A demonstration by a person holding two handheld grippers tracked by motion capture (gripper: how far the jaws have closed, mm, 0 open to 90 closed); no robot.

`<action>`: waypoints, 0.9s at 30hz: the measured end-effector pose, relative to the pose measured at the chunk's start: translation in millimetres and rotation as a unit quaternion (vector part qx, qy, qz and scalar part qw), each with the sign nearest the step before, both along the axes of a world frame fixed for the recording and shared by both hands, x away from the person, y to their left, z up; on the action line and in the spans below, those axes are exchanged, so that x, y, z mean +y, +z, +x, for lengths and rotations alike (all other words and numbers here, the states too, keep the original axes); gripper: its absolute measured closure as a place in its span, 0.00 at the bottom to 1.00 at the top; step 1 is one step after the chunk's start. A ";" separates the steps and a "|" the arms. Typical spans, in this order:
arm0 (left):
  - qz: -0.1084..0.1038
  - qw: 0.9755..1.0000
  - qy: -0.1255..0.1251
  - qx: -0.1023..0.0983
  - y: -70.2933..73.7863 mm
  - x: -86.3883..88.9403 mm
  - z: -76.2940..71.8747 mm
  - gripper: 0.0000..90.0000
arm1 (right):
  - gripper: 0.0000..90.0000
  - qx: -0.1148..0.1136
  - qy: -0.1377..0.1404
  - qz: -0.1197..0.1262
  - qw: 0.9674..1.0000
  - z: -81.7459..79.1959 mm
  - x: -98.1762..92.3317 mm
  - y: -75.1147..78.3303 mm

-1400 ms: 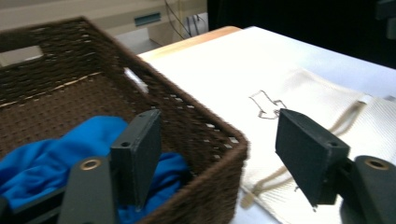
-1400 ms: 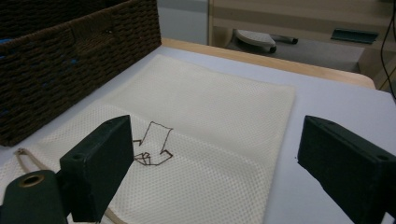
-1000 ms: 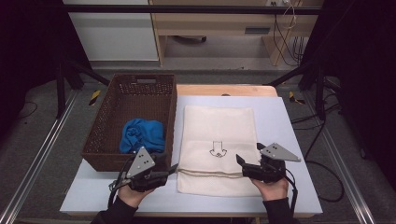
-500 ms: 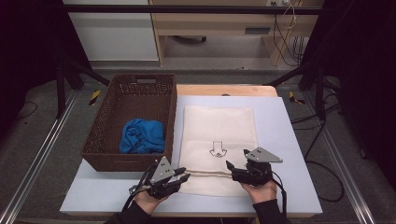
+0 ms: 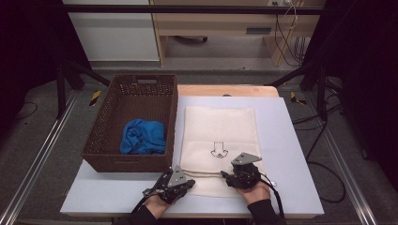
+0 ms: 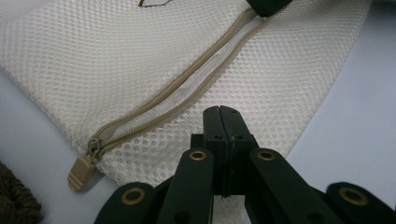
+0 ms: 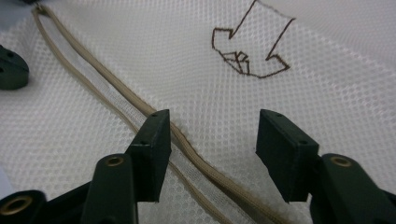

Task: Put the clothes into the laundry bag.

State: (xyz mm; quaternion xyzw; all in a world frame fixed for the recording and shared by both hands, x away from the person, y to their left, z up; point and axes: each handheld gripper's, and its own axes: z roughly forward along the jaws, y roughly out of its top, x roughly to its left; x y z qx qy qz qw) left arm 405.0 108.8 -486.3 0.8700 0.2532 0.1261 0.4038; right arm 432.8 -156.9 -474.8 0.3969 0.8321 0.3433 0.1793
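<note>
A cream mesh laundry bag [image 5: 218, 136] lies flat on the table with a drawn arrow [image 7: 247, 51] on it. Its tan zipper [image 6: 187, 86] runs across the near end and gapes partly open, with the pull tab [image 6: 80, 171] at the left end. My left gripper [image 5: 190, 183] rests low at the bag's near left corner. Its jaws [image 6: 222, 114] have just been closing and now meet, with nothing visible between them. My right gripper [image 5: 225, 176] is over the zipper's middle. Its jaws [image 7: 212, 135] have just been closing and stand half apart astride the zipper [image 7: 116, 93], pressing on nothing.
A dark wicker basket [image 5: 174, 122] stands left of the bag and holds a crumpled blue cloth [image 5: 142, 137]. Bare white tabletop [image 5: 291, 154] lies to the right of the bag. Metal rails and cables run along both sides of the table.
Both hands have sunk toward the bag's near end and drawn closer together. The left jaws went from apart to shut. The right jaws narrowed over the zipper.
</note>
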 end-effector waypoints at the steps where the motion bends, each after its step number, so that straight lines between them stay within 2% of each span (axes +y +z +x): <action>1: 0.001 1.000 0.000 -0.003 -0.2 -0.5 -0.5 0.99 | 0.54 0.004 0.002 -0.002 1.000 0.9 0.7 -1.7; 5: 0.007 1.000 0.006 -0.014 -0.8 -2.3 -3.8 0.99 | 0.59 0.009 0.003 0.009 1.000 3.3 1.2 -3.4; 8: 0.011 1.000 0.007 -0.022 -1.0 -3.5 -5.4 0.99 | 0.62 0.012 -0.002 0.008 1.000 5.3 2.7 -4.2; 9: 0.012 1.000 0.006 -0.023 -1.1 -3.6 -5.6 0.99 | 0.63 0.008 0.005 0.000 1.000 8.5 4.1 -4.3; 14: 0.010 1.000 0.006 -0.021 -1.2 -3.3 -5.1 0.99 | 0.67 0.005 0.003 0.000 1.000 11.4 4.9 -4.5; 17: 0.009 1.000 0.006 -0.018 -1.0 -2.8 -4.4 0.99 | 0.75 0.003 0.007 -0.009 1.000 7.8 6.4 -3.5; 19: 0.009 1.000 0.006 -0.018 -1.1 -2.9 -4.5 0.99 | 0.77 0.005 0.011 -0.011 1.000 6.7 6.2 -2.9; 20: 0.010 1.000 0.006 -0.020 -1.2 -3.3 -5.0 0.99 | 0.81 0.010 0.011 -0.016 1.000 3.9 5.7 -1.3; 22: 0.011 1.000 0.006 -0.021 -1.2 -3.4 -5.1 0.99 | 0.85 0.008 0.012 -0.026 1.000 2.4 5.5 -0.8; 27: 0.009 1.000 0.006 -0.018 -1.2 -3.0 -4.5 0.99 | 0.95 0.009 0.005 -0.025 1.000 5.4 4.3 -0.7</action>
